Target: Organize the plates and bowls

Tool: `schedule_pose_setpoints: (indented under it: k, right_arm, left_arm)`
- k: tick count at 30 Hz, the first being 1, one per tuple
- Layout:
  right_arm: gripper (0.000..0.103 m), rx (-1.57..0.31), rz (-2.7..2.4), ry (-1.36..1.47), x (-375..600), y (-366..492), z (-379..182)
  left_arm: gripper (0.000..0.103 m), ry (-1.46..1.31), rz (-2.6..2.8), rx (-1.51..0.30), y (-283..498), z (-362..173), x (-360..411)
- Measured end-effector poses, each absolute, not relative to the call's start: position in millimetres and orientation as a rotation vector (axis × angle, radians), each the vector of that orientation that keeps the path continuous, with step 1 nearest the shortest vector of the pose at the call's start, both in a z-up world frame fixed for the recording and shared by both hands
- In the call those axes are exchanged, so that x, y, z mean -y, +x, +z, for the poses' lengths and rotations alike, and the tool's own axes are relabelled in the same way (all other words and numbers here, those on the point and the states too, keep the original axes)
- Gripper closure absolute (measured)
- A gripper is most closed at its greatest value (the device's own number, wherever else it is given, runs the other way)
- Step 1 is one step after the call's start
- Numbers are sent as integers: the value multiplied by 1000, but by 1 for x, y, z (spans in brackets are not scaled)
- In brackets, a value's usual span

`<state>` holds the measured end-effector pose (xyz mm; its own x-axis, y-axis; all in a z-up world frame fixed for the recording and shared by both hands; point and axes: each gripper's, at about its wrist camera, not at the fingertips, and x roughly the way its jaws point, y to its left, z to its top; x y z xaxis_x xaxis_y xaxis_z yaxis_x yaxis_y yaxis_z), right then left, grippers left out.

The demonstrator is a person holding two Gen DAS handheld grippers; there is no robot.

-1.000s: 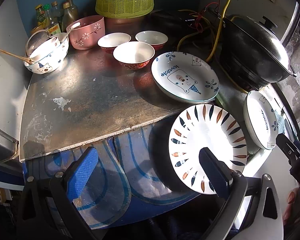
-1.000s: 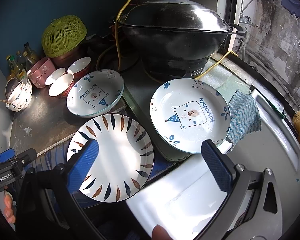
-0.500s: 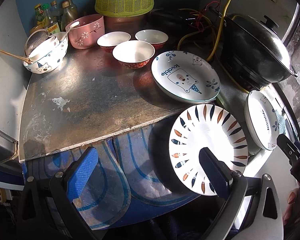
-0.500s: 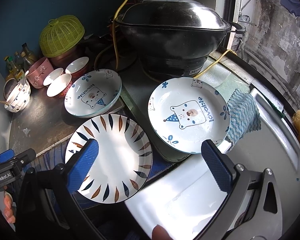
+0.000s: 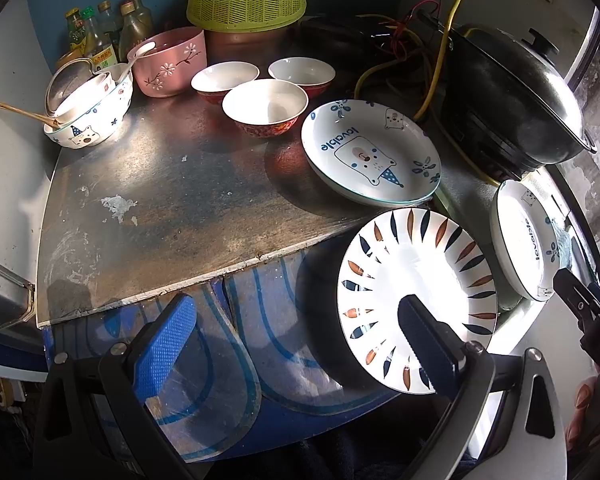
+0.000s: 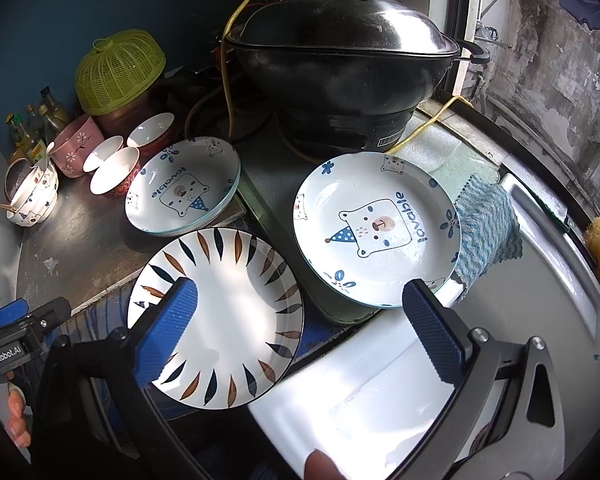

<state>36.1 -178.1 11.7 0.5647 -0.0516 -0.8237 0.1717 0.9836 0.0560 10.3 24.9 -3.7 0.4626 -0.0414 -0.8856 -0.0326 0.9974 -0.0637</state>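
Hovering wide open and empty, the left gripper [image 5: 296, 344] and right gripper [image 6: 300, 320] flank the leaf-patterned plate [image 6: 216, 316] overhanging the desk [image 5: 172, 200] edge, likely the easiest rim to take.

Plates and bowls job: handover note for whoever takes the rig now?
Left gripper open, empty. Right gripper open, empty.
White leaf-pattern plate lies nearest, partly under both grippers.
Two white bear-print plates lie apart: one on the metal counter, one before the black lidded wok.
Three red-sided white bowls sit unstacked.
Done: nothing stacked. Left: gather plates, nest bowls.
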Motion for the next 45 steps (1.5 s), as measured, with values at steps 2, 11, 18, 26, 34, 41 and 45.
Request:
schedule_pose_setpoints:
  k: [2,11,18,26,34,41,45]
  right_arm:
    - [0,-965,-135,138,178,37,11]
    - [0,-975,-74,193,182,34,1]
    - [0,-994,-26,312,192,23,-15]
    - [23,-1003,101,511,209,24,-54]
    - [64,-1017,127,669,223,28,-91]
    - [81,-1036,102,725,228,27,-108]
    - [88,-1037,93,754,231,28,-114]
  left_arm:
    - [1,-73,-7,-1093,11,-5,-24]
    - [1,-103,-32,-1141,21,-17,-29]
    - [2,-102,-154,-1144,29,-29,-28]
    - [14,-56,-293,-1110,44,-51,-24]
    - [19,-144,-437,-1180,70,-76,-20]
    - [67,-166,-481,-1269,93,-101,-15]
    - [75,-174,-504,-1300,100,-115,-12]
